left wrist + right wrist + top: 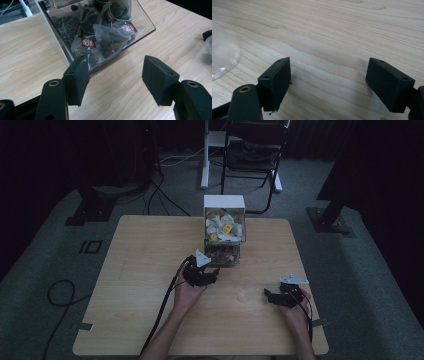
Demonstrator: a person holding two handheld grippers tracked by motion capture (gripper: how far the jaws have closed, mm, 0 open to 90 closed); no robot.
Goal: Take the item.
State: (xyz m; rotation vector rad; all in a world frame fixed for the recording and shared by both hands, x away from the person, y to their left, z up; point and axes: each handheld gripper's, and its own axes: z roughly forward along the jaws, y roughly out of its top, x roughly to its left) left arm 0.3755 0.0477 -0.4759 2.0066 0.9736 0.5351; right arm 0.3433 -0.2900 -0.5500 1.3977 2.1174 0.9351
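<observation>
While both hands rest low near the table's near edge, this is how things stand, nearest first.

Right gripper (274,296): held just above the wood toward the near right corner, jaws spread wide with only bare tabletop between them. It grips nothing. It points toward the cup, so I judge it is waiting to steady or take that cup.

Clear plastic cup (246,290): upright on the table (130,320), between the two grippers and nearer the right one, apart from both. It looks empty. My guess is that it is set there to receive a tea bag.

Left gripper (210,276): near the table's middle, aimed at the low open mouth of the dispenser. Its jaws are wide apart and hold nothing; one pad sits just at the tray's front lip. It looks lined up to pinch a bag.

Pyramid tea bags (105,37): heaped in the clear lower tray, dark leaf inside mesh, maroon tags on strings. Several overlap, so strings and neighbours could come along with any one bag.

Tea bag dispenser (224,227): a white-topped clear box toward the far edge, middle, with pale sachets in its upper bin. The clear front wall narrows the way in.

Beyond the table: a folding chair (252,155), cables on the carpet, dark stands at either side.
</observation>
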